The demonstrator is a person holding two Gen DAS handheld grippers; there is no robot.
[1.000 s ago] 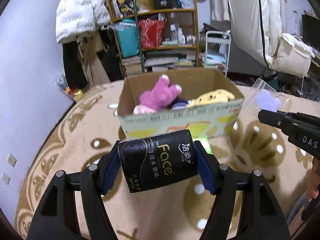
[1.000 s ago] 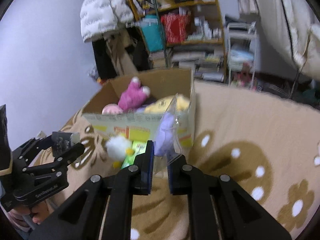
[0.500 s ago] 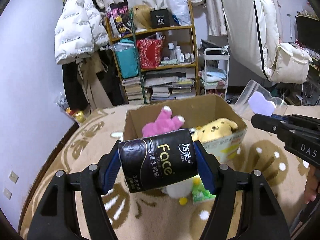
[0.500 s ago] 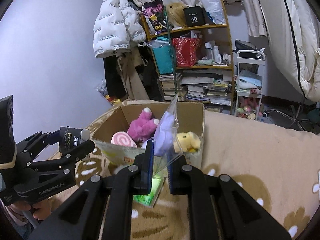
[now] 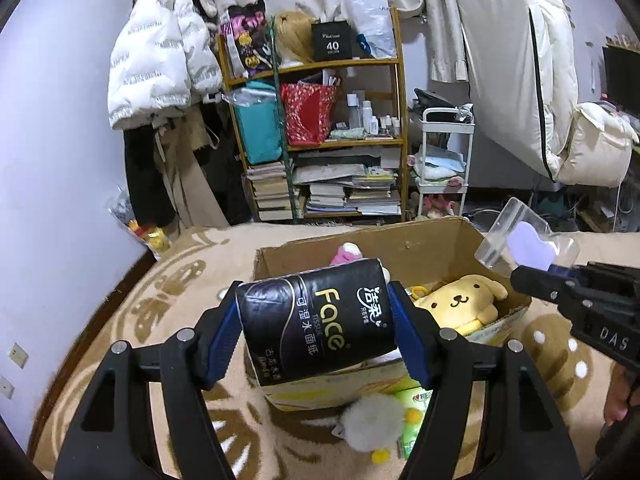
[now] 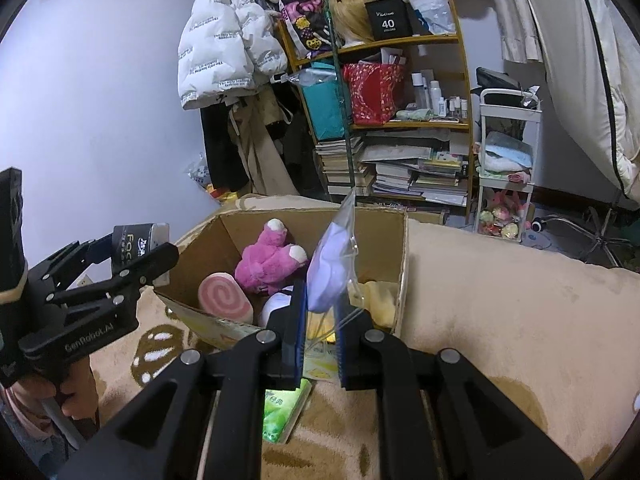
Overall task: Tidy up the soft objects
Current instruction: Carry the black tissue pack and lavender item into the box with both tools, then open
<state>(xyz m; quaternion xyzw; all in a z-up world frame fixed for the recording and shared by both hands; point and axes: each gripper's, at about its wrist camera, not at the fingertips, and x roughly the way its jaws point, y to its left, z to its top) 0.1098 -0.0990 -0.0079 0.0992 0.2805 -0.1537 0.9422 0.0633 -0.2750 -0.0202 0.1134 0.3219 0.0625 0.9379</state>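
Observation:
My left gripper (image 5: 316, 328) is shut on a black "Face" tissue pack (image 5: 316, 332), held above the near edge of an open cardboard box (image 5: 424, 240). The box holds a pink plush (image 6: 272, 260), a yellow dog plush (image 5: 460, 304) and a pink swirl roll (image 6: 224, 296). My right gripper (image 6: 320, 312) is shut on a clear plastic bag with a lilac soft piece (image 6: 332, 268), over the box's near right side; it also shows in the left wrist view (image 5: 528, 244). A white fluffy toy (image 5: 372, 424) and a green pack (image 6: 284, 412) lie on the rug before the box.
The box stands on a beige patterned rug (image 6: 500, 300). Behind it are a cluttered wooden shelf (image 5: 320, 128), a white trolley (image 5: 444, 160) and hanging coats (image 5: 160, 60). A purple wall (image 5: 52, 160) is at the left.
Both grippers have risen and moved toward the box with their loads. I now look down into the box rather than at its front.

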